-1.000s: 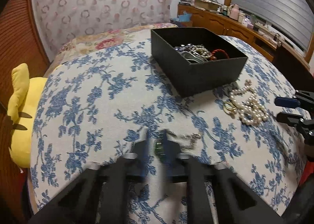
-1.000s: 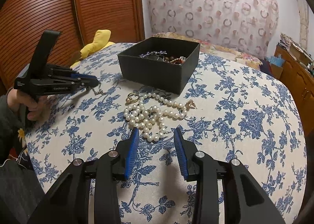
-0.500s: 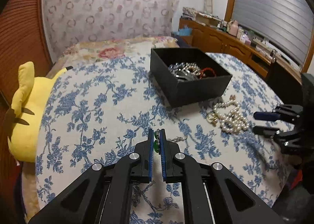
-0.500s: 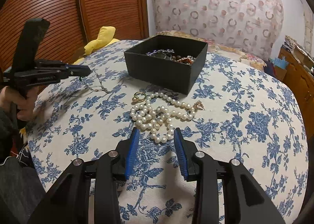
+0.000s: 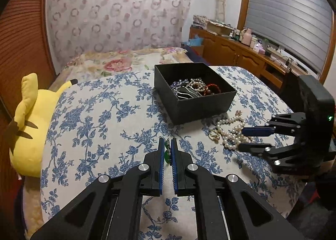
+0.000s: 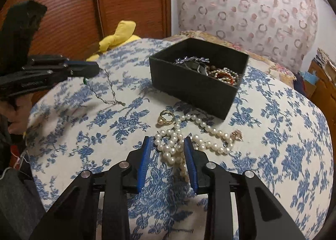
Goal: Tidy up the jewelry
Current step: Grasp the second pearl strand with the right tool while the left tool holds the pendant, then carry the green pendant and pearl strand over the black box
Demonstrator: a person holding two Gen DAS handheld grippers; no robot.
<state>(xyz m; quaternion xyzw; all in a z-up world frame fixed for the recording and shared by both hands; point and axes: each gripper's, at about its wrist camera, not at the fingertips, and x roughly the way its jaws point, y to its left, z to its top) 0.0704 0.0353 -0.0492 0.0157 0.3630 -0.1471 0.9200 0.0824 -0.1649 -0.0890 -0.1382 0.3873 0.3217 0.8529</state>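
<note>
My left gripper (image 5: 167, 142) is shut on a green-pendant necklace (image 5: 167, 154), lifted above the cloth; in the right wrist view the left gripper (image 6: 92, 70) holds its thin chain (image 6: 109, 93), which trails down to the table. My right gripper (image 6: 167, 141) is open, its fingers either side of a heap of the pearl necklace (image 6: 178, 145); it also shows in the left wrist view (image 5: 241, 138). A gold pearl ring (image 6: 166, 117) lies beside the pearls. The black jewelry box (image 5: 195, 112) holds several pieces.
The blue floral tablecloth (image 5: 94, 126) covers the round table. A yellow plush toy (image 5: 29, 126) lies at the table's left edge. A bed with a flowered cover (image 5: 117, 63) stands behind, and a wooden dresser (image 5: 241, 53) at back right.
My left gripper has risen and pulled back with the green pendant, its chain lifting off the cloth. My right gripper has moved forward until the pearl heap lies between its fingers.
</note>
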